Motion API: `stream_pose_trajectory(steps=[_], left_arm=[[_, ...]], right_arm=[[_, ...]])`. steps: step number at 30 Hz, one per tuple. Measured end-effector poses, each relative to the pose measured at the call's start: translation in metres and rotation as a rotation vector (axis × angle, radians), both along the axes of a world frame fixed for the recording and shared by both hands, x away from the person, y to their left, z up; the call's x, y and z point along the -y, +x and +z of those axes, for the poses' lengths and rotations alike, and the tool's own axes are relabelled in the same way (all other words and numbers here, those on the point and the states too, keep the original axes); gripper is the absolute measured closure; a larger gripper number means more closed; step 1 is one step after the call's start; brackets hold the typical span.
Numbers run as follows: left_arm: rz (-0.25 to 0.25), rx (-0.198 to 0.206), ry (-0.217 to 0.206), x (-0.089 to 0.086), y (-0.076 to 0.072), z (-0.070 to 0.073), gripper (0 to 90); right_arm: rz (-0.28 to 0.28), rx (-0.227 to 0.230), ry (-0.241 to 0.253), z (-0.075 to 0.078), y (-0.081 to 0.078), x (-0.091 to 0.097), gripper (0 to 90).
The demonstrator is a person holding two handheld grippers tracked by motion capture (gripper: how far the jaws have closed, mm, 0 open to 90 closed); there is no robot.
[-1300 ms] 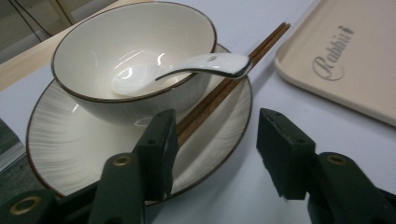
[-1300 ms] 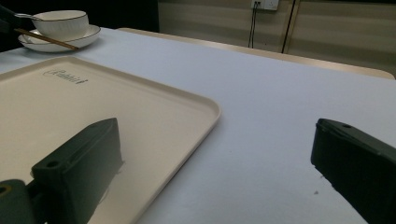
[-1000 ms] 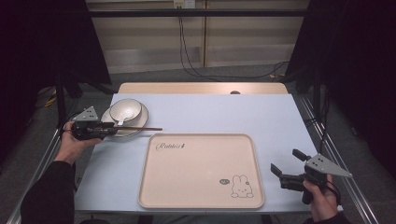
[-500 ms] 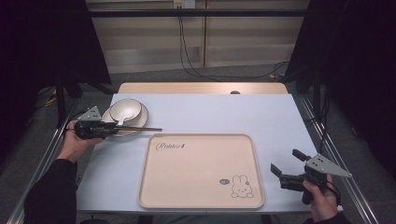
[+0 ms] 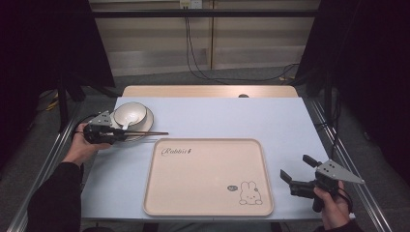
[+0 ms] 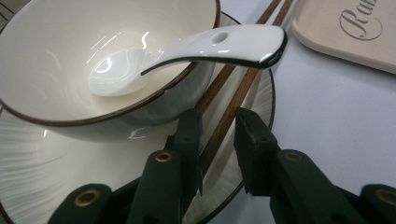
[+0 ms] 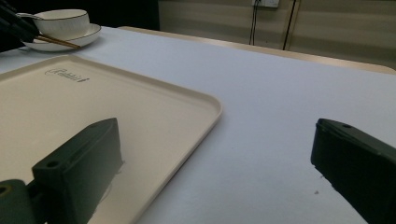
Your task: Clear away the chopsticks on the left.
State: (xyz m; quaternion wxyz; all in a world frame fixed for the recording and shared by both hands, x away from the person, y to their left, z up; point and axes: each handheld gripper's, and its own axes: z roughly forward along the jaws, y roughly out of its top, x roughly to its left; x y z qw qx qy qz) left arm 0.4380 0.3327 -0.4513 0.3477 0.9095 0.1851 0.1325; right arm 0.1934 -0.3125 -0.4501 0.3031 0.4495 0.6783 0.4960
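Altogether: one bowl (image 6: 70, 70), spoon (image 6: 187, 51), plate (image 6: 42, 154), tray (image 5: 209, 176); two chopsticks (image 6: 229, 100).

Premises present as a laboratory recording bay, not a home. Evidence: pale blue-topped table (image 5: 212, 121) edged by aluminium framing rails (image 5: 48, 164), black curtains (image 5: 367, 72) on both sides, black cables (image 5: 198, 58) hanging down a bare beige wall (image 5: 241, 43).

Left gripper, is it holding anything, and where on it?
The left gripper straddles the chopsticks near their plate-side end; a closed hold can't be confirmed.
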Motion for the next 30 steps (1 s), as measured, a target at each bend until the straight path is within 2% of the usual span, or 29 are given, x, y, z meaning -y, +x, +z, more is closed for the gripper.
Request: stream_pose_trajectory(steps=[6, 8, 10, 11, 15, 17, 19, 24, 29, 30], left_arm=[[-0.024, -0.015, 0.013, 0.0019, 0.0023, 0.0011, 74.3], [-0.042, -0.034, 0.014, 0.0023, 0.0034, 0.0012, 78.5], [-0.048, -0.031, 0.020, 0.0027, 0.0035, 0.0014, 80.2], [-0.048, -0.033, 0.003, 0.0031, 0.0033, 0.0004, 80.6], [-0.061, -0.047, 0.006, 0.0026, 0.0042, 0.0018, 83.5], [-0.063, -0.057, -0.014, 0.0031, 0.0040, 0.0018, 84.6], [-0.058, -0.068, -0.016, 0.0033, 0.0035, 0.0028, 85.1], [-0.036, -0.075, -0.060, 0.0013, 0.0009, 0.0036, 85.2], [-0.032, -0.091, -0.068, -0.0011, -0.0038, 0.0072, 85.2], [-0.024, -0.096, -0.080, -0.0014, -0.0056, 0.0087, 85.2]], right_arm=[[0.002, -0.003, 0.000, -0.0001, -0.0004, 0.0001, 1.7], [0.001, -0.004, 0.001, -0.0002, -0.0003, 0.0001, 1.6], [0.001, -0.005, 0.002, -0.0001, -0.0005, -0.0001, 1.7], [0.000, -0.005, 0.001, 0.0000, -0.0005, -0.0001, 1.7], [-0.003, -0.005, 0.001, -0.0001, -0.0003, 0.0001, 1.6], [-0.003, -0.005, 0.001, -0.0001, -0.0002, 0.0001, 1.6], [-0.005, -0.005, 0.001, -0.0001, -0.0001, 0.0001, 1.6], [-0.003, -0.006, 0.002, -0.0001, -0.0001, 0.0001, 1.6], [-0.007, -0.006, 0.004, 0.0000, 0.0000, -0.0002, 1.6], [-0.007, -0.006, 0.004, 0.0000, 0.0000, -0.0002, 1.6]])
